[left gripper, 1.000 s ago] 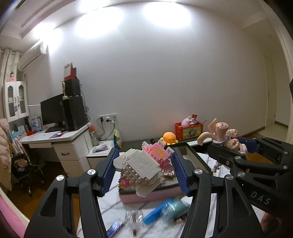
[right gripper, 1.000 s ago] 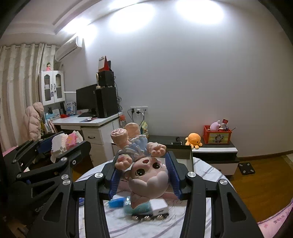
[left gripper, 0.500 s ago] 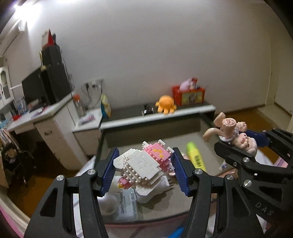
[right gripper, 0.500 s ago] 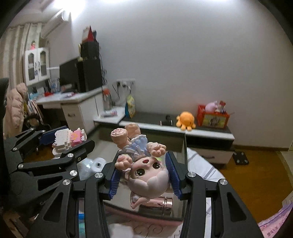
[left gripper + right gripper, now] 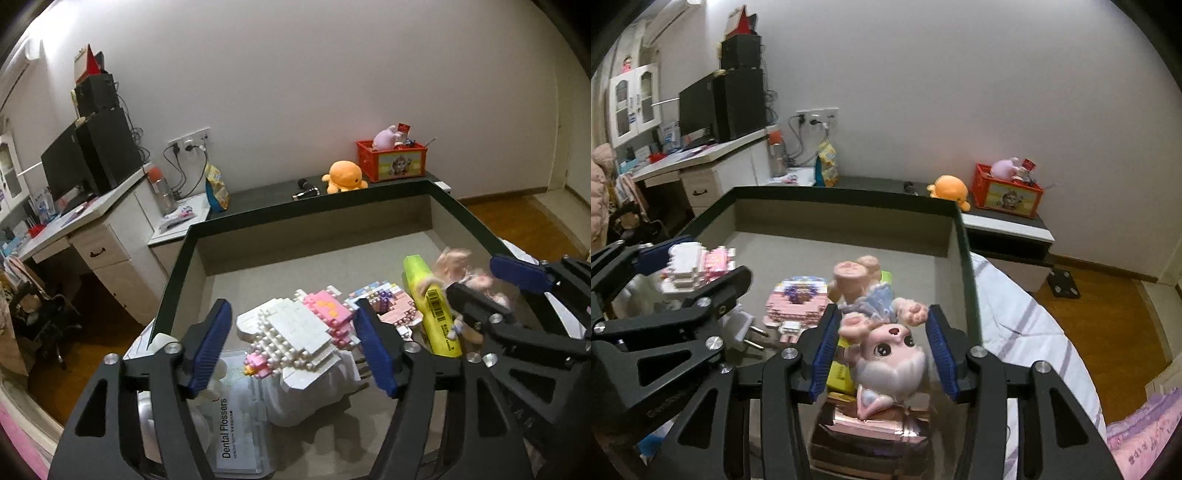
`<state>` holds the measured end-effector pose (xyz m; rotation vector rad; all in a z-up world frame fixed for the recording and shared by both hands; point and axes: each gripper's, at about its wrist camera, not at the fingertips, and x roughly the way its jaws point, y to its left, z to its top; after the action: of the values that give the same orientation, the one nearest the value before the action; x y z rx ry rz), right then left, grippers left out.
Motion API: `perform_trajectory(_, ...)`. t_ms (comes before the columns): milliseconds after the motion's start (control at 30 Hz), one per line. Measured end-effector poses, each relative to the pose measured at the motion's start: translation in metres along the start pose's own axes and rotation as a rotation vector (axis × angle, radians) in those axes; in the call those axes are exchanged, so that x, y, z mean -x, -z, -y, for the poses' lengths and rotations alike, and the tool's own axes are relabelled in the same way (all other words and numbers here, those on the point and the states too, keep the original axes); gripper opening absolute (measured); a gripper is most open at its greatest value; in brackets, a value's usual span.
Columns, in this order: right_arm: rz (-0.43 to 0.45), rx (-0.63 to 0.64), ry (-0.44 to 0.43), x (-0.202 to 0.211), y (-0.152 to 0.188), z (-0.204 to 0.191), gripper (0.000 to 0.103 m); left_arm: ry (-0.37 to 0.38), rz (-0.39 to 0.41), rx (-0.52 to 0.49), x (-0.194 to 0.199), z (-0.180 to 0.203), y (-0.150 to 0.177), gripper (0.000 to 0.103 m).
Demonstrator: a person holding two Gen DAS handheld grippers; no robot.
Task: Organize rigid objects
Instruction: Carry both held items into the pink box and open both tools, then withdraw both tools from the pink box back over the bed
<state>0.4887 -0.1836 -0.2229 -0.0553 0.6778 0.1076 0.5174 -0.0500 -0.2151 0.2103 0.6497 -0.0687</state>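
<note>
A white and pink brick figure [image 5: 303, 332] sits between the blue pads of my left gripper [image 5: 291, 347], low inside the dark-rimmed storage box [image 5: 295, 216]. The jaws are opening: a gap shows at the left pad, and the figure rests on white items below. My right gripper [image 5: 882, 350] is shut on an upside-down pink doll [image 5: 886, 354], held just above the box's near right part. In the left wrist view the doll [image 5: 458, 266] is blurred beside a yellow marker [image 5: 432, 306]. In the right wrist view the brick figure [image 5: 694, 266] shows at the left.
Lying in the box are a pink brick model [image 5: 798, 299], a white plug [image 5: 738, 325], a dental flossers case [image 5: 236, 424] and a rose-gold item [image 5: 871, 424]. The box's far half is bare floor. Behind it, a low cabinet carries an orange plush [image 5: 343, 177] and a red crate [image 5: 391, 162].
Both grippers have come forward and down over the box, tilting downward. The left jaws have widened away from the brick figure. The right still grips the doll.
</note>
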Motion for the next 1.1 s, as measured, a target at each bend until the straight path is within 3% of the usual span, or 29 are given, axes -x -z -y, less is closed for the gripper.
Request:
perform_trajectory(100, 0.022, -0.012, 0.006, 0.006, -0.005, 0.005, 0.053, -0.009, -0.003, 0.015, 0.005, -0.006, 0.000, 0.084)
perform_trajectory(267, 0.088, -0.031, 0.004, 0.039, -0.011, 0.007, 0.082, -0.017, 0.033, 0.048, 0.039, -0.019, 0.000, 0.098)
perform_trajectory(367, 0.123, -0.036, -0.044, 0.070, -0.011, 0.002, 0.082, -0.012, 0.091, 0.083, 0.074, -0.029, 0.004, 0.103)
perform_trajectory(600, 0.240, -0.017, -0.120, 0.156, 0.009, -0.019, 0.086, -0.005, 0.230, 0.132, 0.171, -0.046, 0.033, 0.103)
perform_trajectory(767, 0.324, 0.018, -0.115, 0.214, 0.035, -0.041, 0.088, -0.005, 0.303, 0.181, 0.237, -0.057, 0.064, 0.103)
perform_trajectory(867, 0.366, 0.024, -0.106, 0.242, 0.051, -0.052, 0.089, -0.045, 0.344, 0.195, 0.271, -0.061, 0.081, 0.103)
perform_trajectory(900, 0.380, 0.025, -0.101, 0.250, 0.056, -0.056, 0.090, -0.059, 0.357, 0.199, 0.281, -0.062, 0.086, 0.103)
perform_trajectory(967, 0.412, 0.020, -0.075, 0.265, 0.067, -0.060, 0.103, -0.071, 0.396, 0.220, 0.303, -0.064, 0.100, 0.103)
perform_trajectory(1100, 0.452, 0.013, -0.077, 0.289, 0.087, -0.066, 0.103, -0.091, 0.429, 0.188, 0.328, -0.062, 0.117, 0.103)
